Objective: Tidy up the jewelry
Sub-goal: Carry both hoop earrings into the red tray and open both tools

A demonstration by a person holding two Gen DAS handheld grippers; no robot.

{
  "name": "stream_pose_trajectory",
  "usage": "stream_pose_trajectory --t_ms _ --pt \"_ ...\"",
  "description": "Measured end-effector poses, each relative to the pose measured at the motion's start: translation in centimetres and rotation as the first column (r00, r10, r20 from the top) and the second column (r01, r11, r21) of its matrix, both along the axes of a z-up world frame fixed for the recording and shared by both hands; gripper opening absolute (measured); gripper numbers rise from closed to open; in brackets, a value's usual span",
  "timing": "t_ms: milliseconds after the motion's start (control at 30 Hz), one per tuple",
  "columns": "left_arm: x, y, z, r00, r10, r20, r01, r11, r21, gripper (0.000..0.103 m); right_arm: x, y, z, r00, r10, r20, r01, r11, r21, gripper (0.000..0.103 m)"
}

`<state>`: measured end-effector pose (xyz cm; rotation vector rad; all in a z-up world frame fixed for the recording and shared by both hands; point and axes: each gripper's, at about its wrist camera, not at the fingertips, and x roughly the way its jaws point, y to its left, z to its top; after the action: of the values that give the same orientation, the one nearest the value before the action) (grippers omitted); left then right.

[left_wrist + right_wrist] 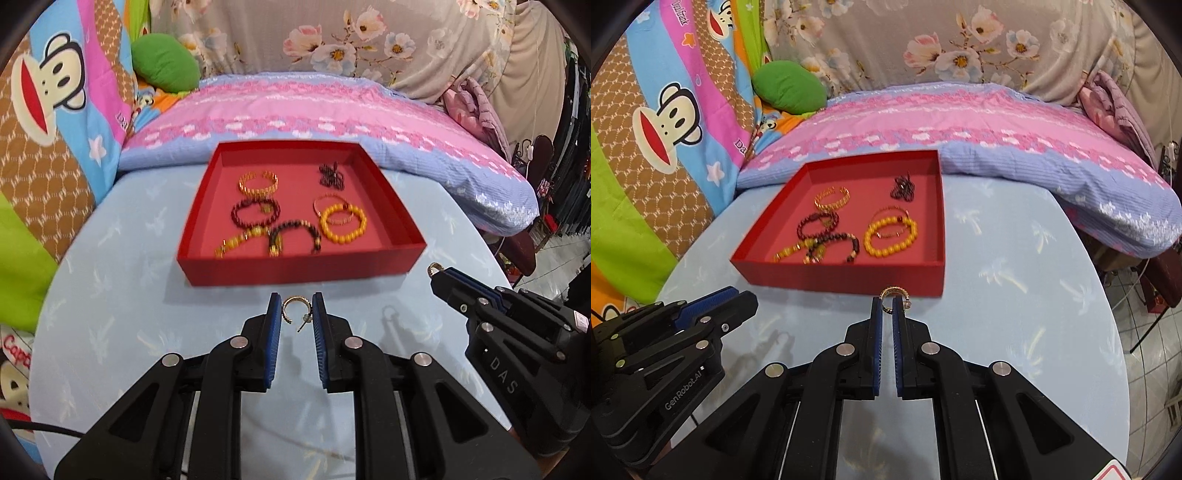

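The left tongs [296, 312] clamped a small gold hoop earring [291, 309], its post slanting toward five o'clock; only the left wrist view showed that open side. The right tongs [887, 308] pinched a second gold hoop earring [894, 294], its arc rising past the tips toward twelve o'clock. Both hung above the pale blue tablecloth [129, 314], near the red shallow cardboard tray [849, 277] holding beaded bracelets [890, 236].
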<state>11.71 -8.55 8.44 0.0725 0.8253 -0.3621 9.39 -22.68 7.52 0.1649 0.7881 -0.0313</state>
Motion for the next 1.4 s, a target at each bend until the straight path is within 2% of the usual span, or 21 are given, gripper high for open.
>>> stream_pose_trajectory --t_ms 300,633,900,1400 --pt "3.9 -1.2 3.2 0.997 0.008 0.076 -0.009 1.000 0.008 0.017 4.2 -0.3 2.5 0.999 0.016 0.048 -0.017 1.000 0.026 0.006" --pt "9.5 -1.6 3.5 0.995 0.047 0.092 -0.050 0.998 0.028 0.017 9.9 -1.0 3.9 0.998 0.014 0.069 -0.015 1.000 0.019 0.006" --pt "13.4 -1.6 2.8 0.994 0.063 0.089 -0.068 0.997 0.049 0.017 14.2 -0.9 2.8 0.999 0.026 0.037 -0.027 1.000 0.016 0.006" --pt "18.5 -1.9 0.9 0.996 0.073 0.043 -0.075 0.996 0.046 0.017 19.6 -0.1 0.5 0.999 0.043 -0.027 -0.043 0.999 0.020 0.006"
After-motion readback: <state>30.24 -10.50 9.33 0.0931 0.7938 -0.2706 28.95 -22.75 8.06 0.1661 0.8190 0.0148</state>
